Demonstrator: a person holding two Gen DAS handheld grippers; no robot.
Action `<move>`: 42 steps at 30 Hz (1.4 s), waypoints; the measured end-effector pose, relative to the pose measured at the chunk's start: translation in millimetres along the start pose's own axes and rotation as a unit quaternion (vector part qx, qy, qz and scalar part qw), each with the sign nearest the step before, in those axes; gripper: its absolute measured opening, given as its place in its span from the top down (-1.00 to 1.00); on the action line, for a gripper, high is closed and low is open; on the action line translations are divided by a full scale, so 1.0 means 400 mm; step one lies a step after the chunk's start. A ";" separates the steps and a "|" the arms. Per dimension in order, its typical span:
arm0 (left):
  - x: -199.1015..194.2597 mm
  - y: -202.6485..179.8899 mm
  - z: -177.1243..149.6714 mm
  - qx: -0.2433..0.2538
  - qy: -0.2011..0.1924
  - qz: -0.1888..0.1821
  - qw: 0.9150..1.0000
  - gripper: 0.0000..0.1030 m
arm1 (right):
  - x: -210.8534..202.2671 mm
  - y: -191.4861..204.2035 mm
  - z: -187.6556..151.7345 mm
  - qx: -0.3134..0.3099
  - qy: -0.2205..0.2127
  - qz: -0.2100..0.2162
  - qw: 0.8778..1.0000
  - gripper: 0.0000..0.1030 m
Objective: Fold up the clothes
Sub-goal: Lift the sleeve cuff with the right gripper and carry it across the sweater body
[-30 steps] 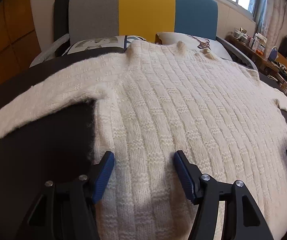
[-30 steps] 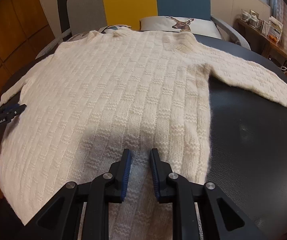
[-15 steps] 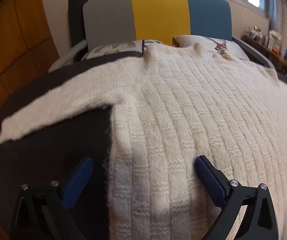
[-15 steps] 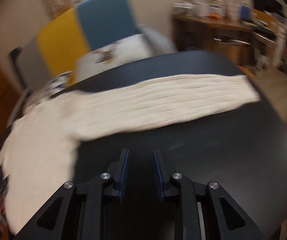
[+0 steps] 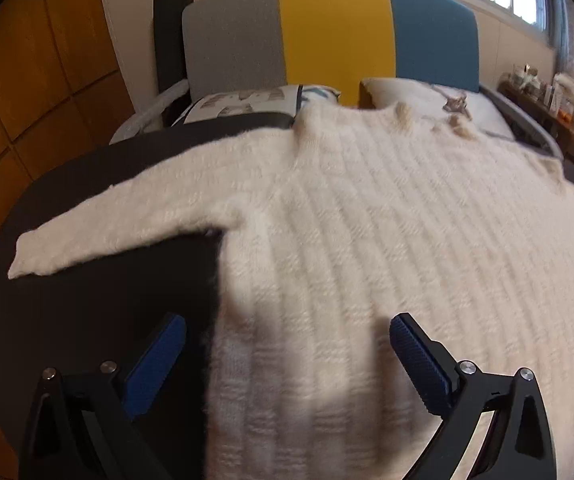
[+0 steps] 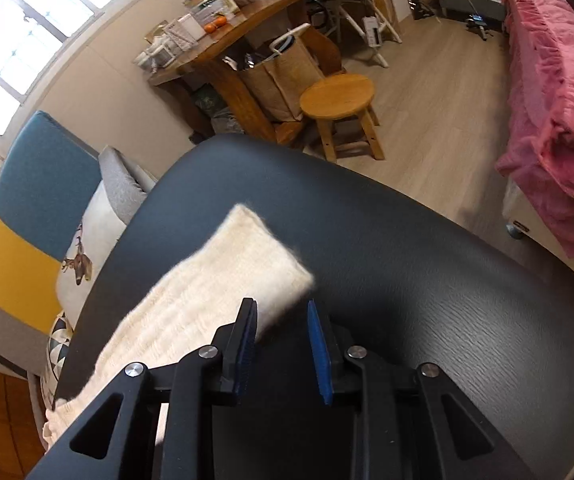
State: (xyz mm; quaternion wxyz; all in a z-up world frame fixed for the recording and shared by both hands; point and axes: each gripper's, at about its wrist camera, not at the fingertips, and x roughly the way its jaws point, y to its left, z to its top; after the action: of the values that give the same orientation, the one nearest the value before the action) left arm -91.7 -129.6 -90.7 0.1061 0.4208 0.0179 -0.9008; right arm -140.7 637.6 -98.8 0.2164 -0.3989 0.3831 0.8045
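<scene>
1. This is a home, a lived-in bedroom or living room.
2. At 12 o'clock in the left wrist view stands a sofa backrest [image 5: 327, 36] in grey, yellow and blue panels, with printed cushions [image 5: 247, 102] below it.
3. In the right wrist view, a cluttered wooden desk [image 6: 243, 44] sits at 12 o'clock, a round wooden stool [image 6: 337, 98] just below it.
4. A bed with a pink ruffled cover [image 6: 559, 112] lies at 3 o'clock, on pale wood flooring [image 6: 447, 92].
</scene>
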 end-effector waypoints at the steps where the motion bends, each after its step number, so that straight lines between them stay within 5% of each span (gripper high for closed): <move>1: -0.006 -0.012 0.006 -0.002 -0.002 -0.010 1.000 -1.00 | 0.005 0.007 0.001 -0.002 -0.003 -0.002 1.000 0.50; 8: 0.004 -0.114 0.015 0.040 0.001 -0.036 0.999 -1.00 | 0.032 0.050 0.002 -0.008 -0.031 -0.020 0.999 0.47; 12: 0.031 -0.126 -0.006 0.050 0.013 -0.032 0.998 -1.00 | 0.045 0.062 0.000 -0.004 -0.044 -0.021 0.999 0.81; 19: 0.050 -0.113 -0.020 0.029 0.026 -0.048 0.998 -1.00 | 0.020 0.095 0.000 -0.004 -0.056 -0.006 0.998 0.89; 31: 0.045 -0.102 -0.011 0.015 0.028 -0.068 0.997 -1.00 | -0.202 0.388 -0.084 -0.108 -0.085 0.079 0.987 0.90; 42: -0.008 -0.048 0.036 -0.030 0.026 -0.134 0.990 -1.00 | -0.366 0.808 -0.340 -0.252 -0.069 0.189 0.947 0.90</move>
State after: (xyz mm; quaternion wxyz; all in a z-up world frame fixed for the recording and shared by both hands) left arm -104.5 -111.9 -80.1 -0.0036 0.4342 0.1035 -0.8948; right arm -201.1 326.1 110.2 -0.0211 -0.3042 0.2201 0.9266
